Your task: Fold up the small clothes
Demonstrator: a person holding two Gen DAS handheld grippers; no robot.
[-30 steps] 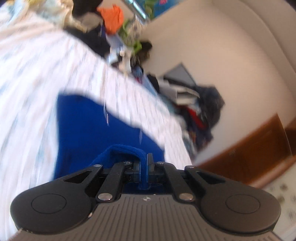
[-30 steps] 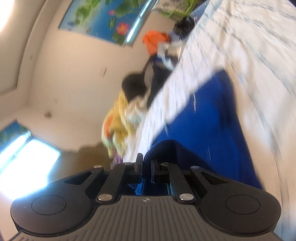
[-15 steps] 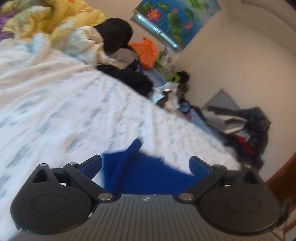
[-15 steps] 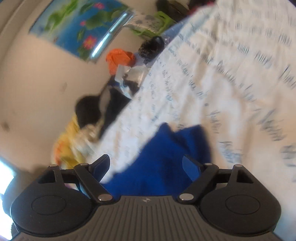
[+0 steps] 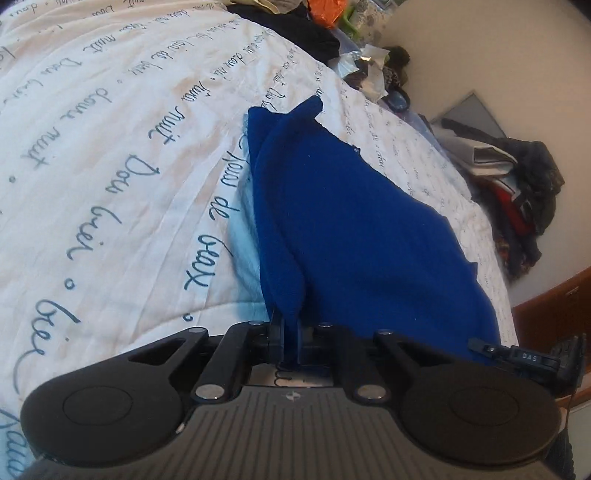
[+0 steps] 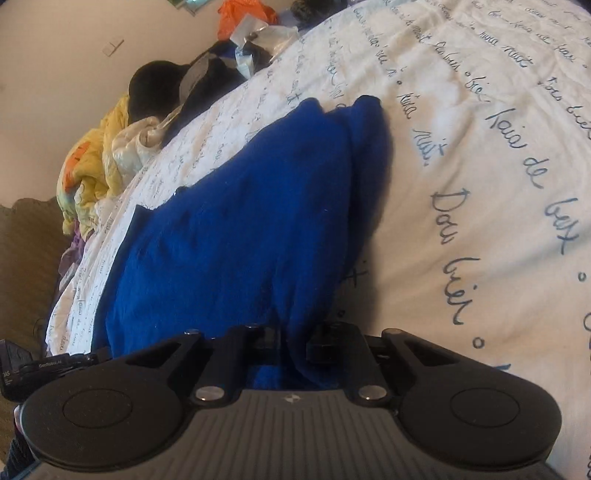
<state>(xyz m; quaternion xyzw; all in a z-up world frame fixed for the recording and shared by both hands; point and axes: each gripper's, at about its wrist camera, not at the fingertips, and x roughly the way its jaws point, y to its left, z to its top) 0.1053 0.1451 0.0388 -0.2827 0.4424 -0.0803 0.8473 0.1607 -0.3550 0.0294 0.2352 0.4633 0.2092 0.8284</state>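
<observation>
A royal-blue garment (image 5: 351, 221) lies folded on a white bed sheet with blue handwriting print (image 5: 110, 155). My left gripper (image 5: 290, 336) is shut on the garment's near left edge, where a doubled fold runs away from me. In the right wrist view the same blue garment (image 6: 240, 229) stretches up and away, and my right gripper (image 6: 291, 343) is shut on its near edge. The other gripper's tip shows at the right edge of the left wrist view (image 5: 524, 358) and at the left edge of the right wrist view (image 6: 44, 365).
Piled clothes and an orange bag (image 5: 325, 11) line the far edge of the bed. Dark clothes and papers (image 5: 517, 184) lie heaped by the wall. A yellow blanket (image 6: 92, 166) and a black item (image 6: 155, 88) sit at the bed's far side.
Both grippers were shut on the garment, opened half a second ago with it lying on the bed, and now are shut again on its near edge, lower and closer to the sheet.
</observation>
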